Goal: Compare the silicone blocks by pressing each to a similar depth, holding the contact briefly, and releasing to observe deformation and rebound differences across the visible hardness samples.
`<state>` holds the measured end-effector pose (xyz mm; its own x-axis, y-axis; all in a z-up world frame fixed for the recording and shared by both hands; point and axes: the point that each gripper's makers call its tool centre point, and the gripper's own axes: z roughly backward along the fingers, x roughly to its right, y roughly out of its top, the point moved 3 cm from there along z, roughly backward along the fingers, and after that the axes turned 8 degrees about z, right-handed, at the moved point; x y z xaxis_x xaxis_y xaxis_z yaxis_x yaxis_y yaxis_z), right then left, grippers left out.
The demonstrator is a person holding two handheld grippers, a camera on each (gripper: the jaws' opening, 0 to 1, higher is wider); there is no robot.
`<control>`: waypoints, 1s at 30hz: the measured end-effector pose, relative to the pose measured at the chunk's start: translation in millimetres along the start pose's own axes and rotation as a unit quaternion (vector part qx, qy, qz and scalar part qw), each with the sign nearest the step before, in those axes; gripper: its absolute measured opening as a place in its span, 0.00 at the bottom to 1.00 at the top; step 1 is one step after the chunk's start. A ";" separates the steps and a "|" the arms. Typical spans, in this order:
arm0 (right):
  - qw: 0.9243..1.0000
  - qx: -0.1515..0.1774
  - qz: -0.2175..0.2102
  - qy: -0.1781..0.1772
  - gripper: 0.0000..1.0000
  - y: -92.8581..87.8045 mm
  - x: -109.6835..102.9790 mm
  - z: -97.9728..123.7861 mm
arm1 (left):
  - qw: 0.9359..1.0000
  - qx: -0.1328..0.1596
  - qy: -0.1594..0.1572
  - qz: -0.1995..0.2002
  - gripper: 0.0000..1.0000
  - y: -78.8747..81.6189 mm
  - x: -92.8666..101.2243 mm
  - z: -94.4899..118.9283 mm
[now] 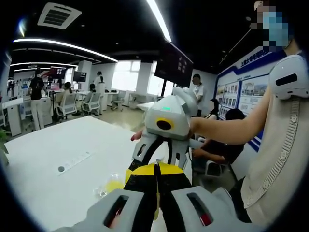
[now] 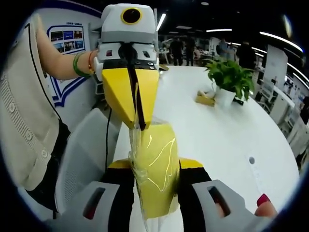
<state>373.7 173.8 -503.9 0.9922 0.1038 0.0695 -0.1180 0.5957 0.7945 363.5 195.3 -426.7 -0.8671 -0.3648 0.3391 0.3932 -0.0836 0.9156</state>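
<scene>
left gripper (image 1: 157, 186): its yellow-tipped jaws rise from the bottom of the left gripper view and meet almost flush, pinched on the edge of clear plastic wrap; in the right gripper view the same gripper (image 2: 136, 123) comes down from the top, jaws narrowed to a point on the wrap's upper edge.
right gripper (image 2: 155, 186): jaws stand apart at the width of the block and grip it on both sides; in the left gripper view it (image 1: 161, 162) faces the camera just beyond the left gripper, fingers pointing down.
silicone block (image 2: 153, 169): yellow, wrapped in clear shiny film, held upright between the right gripper's jaws, above the table edge.
plastic wrap (image 2: 140, 133): loose film rising from the block's top to the left gripper's tips.
table (image 2: 217, 140): white, long, under and beyond the block; a small round grey fitting (image 2: 251, 159) sits in it to the right of the block.
second yellow piece (image 1: 113, 186): lies on the table beside the left gripper's jaws, in clear film; whether it is another sample i cannot tell.
potted plant (image 2: 227, 79): green leaves in a white pot, on the table well beyond the block.
person (image 1: 277, 145): light knitted top, arm stretched to the right gripper; a green bracelet (image 2: 77, 65) on the wrist behind the left gripper.
room: open office with chairs, screens and people standing far behind the table.
</scene>
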 end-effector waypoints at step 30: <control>0.996 0.057 -0.025 -0.070 0.58 8.4 1.4 12.4 | 1.000 0.008 0.005 0.024 0.00 -6.0 -4.0 4.7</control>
<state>374.6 169.1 -489.6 0.9935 -0.0412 0.1057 -0.0709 0.5021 0.8619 363.2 201.6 -432.5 -0.8441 -0.3769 0.3815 0.4300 -0.0507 0.9014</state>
